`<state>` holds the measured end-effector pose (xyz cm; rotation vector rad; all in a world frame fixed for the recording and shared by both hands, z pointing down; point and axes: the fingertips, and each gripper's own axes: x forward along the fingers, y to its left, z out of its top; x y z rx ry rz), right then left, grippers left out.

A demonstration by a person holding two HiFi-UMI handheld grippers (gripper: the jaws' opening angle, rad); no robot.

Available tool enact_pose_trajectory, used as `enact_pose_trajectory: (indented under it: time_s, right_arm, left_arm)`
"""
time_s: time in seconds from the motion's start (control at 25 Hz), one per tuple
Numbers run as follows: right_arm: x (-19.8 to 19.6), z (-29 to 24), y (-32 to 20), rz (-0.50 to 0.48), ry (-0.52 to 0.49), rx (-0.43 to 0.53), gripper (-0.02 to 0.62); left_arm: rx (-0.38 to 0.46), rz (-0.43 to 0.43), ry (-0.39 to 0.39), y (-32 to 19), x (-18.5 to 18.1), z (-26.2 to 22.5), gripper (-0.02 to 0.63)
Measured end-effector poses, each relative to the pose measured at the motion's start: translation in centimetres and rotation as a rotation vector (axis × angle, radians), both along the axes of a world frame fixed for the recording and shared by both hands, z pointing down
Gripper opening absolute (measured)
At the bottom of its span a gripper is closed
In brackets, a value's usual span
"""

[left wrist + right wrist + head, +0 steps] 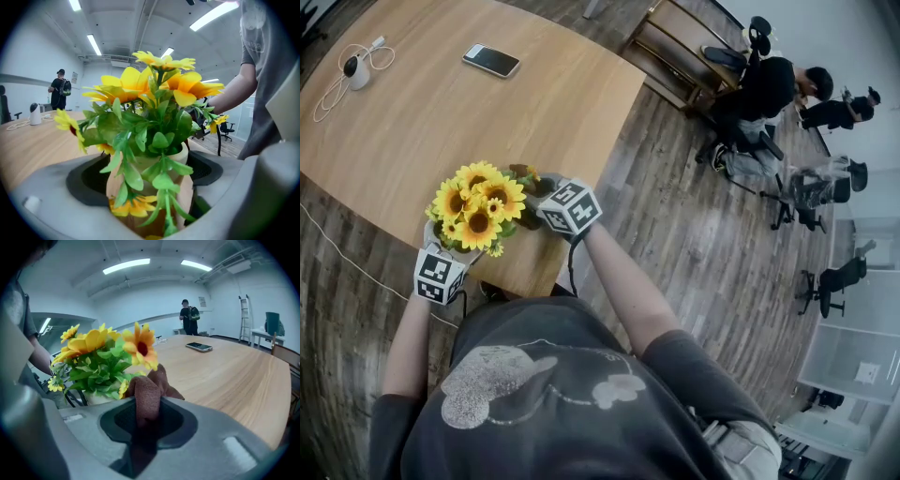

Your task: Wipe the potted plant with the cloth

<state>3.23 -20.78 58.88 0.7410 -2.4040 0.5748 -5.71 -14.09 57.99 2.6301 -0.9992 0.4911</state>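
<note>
Sitting in left claw (148, 180) — potted plant (151, 133)

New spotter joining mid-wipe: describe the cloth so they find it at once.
On the big wooden table, find the potted plant of yellow sunflowers near the edge closest to the person. Right of it, the right gripper pinches the cloth: a brown woven wad, the only dark fabric beside the green leaves.

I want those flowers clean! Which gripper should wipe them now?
Right. The right gripper pinches the brown cloth beside the potted plant; the left gripper is busy, its jaws either side of the pot.
</note>
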Motion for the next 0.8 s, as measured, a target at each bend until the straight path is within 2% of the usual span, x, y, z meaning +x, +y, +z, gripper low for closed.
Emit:
enact_pose_trajectory:
  time_s: [0.08,0.16,0.48,0.8]
  right_arm:
    - [-0.9,0.3,0.6,-0.054,0.02,0.001,0.071]
    - [-1.1,0.6,1.3,-0.089,0.039,0.007,0.071]
    - [-0.6,0.9,4.8,-0.113,0.029,0.002,0.071]
    - [-2.3,0.6,10.1,-0.184,0.021,-0.006,0.071]
  left_arm:
    - [-0.003,-0.036,-0.009,-0.1,-0.6,-0.1,0.568]
    - [-0.012,-0.069,-0.012,0.1,-1.2,-0.1,0.569]
    - [-0.081,-0.259,0.005,2.9,-4.2,1.3,0.569]
    - [-0.105,-0.289,0.026,6.5,-2.9,0.7,0.569]
